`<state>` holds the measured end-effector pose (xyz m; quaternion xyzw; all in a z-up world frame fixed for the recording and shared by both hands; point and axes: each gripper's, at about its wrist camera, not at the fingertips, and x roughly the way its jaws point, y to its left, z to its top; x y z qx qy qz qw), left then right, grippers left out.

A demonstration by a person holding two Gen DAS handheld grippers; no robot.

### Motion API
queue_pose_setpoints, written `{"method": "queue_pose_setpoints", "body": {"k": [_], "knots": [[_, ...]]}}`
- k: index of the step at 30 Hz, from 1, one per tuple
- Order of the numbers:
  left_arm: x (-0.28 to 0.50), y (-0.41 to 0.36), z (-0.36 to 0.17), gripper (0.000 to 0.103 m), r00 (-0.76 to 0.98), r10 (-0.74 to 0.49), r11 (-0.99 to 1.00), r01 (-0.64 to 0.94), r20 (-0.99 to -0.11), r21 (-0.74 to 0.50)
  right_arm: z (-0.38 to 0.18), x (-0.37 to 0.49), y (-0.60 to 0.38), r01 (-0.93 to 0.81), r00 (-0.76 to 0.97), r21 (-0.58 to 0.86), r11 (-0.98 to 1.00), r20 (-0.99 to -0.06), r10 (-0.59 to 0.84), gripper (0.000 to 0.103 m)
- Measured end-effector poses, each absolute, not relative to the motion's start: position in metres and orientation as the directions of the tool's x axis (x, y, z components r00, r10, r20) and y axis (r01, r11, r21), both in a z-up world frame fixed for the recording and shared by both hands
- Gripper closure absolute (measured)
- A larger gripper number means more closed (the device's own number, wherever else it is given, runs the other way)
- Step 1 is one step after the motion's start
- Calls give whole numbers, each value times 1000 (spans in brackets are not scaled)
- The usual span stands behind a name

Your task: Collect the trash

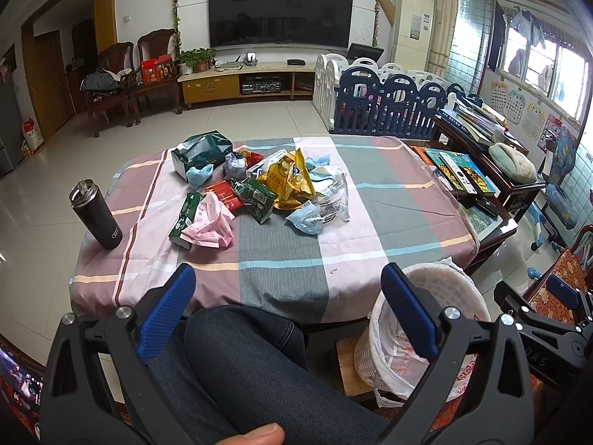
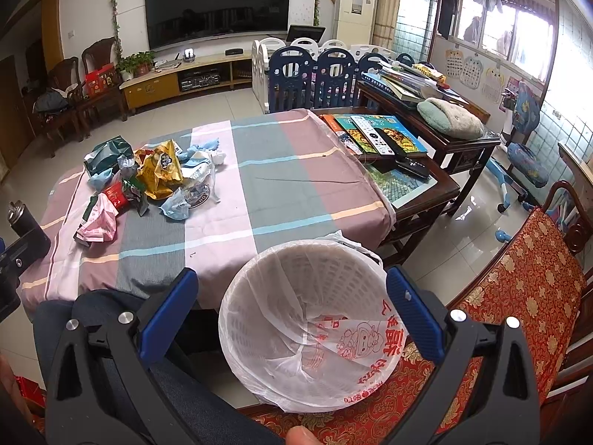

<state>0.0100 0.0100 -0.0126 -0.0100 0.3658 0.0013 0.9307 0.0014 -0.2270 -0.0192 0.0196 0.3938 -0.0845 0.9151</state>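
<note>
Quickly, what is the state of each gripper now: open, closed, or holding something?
Left gripper: open, holding nothing, above the person's lap.
Right gripper: open, holding nothing, above the white basket.

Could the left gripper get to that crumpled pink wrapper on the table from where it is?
Probably yes. The left gripper is open and empty, and only bare checked tablecloth lies between it and the crumpled pink wrapper.

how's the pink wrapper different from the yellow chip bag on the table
The pink wrapper is crumpled into a ball at the pile's near left edge; the yellow chip bag is larger, flatter and printed, lying mid-pile. Both rest on the checked tablecloth, untouched.
</note>
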Motion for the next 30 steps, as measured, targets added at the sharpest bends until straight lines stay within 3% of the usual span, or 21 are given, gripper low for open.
{"method": "queue_pose_setpoints", "body": {"k": [30], "knots": [[10, 11, -13, 3, 731, -7, 1000, -10, -682, -20, -21, 2, -225, 166, 672, -32, 986, -727, -136, 3]]}}
